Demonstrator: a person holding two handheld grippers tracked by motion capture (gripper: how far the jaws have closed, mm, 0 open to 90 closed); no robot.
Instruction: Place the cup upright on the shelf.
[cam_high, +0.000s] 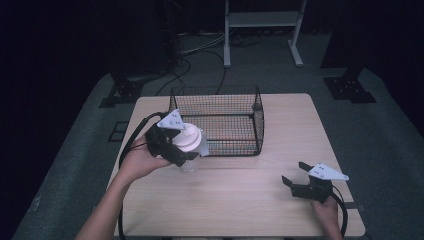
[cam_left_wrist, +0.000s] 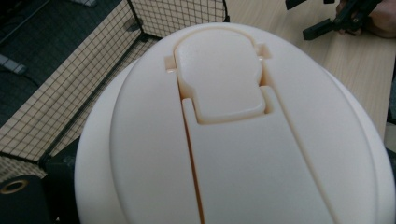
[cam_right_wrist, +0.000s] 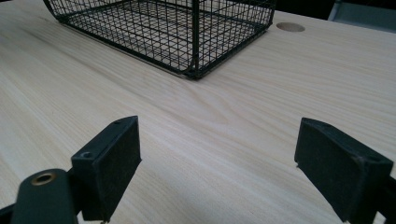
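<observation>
A clear bottle with a cream flip-top lid (cam_high: 189, 140) is held by my left gripper (cam_high: 181, 146) just in front of the left front corner of the black wire basket (cam_high: 260, 116). In the left gripper view the lid (cam_left_wrist: 233, 135) is very close, with its hinged cap flat and closed. The left jaws are shut on the bottle below the lid. My right gripper (cam_high: 296, 173) rests near the table's front right, jaws wide apart with nothing between them. In the right gripper view its fingertips (cam_right_wrist: 109, 161) frame bare wood, with the basket (cam_right_wrist: 196, 37) farther off.
The light wood table (cam_high: 240, 200) has bare room across its middle and front. A round cable hole (cam_right_wrist: 290, 27) sits beyond the basket. Cables and a white desk frame (cam_high: 262, 20) lie on the floor behind the table.
</observation>
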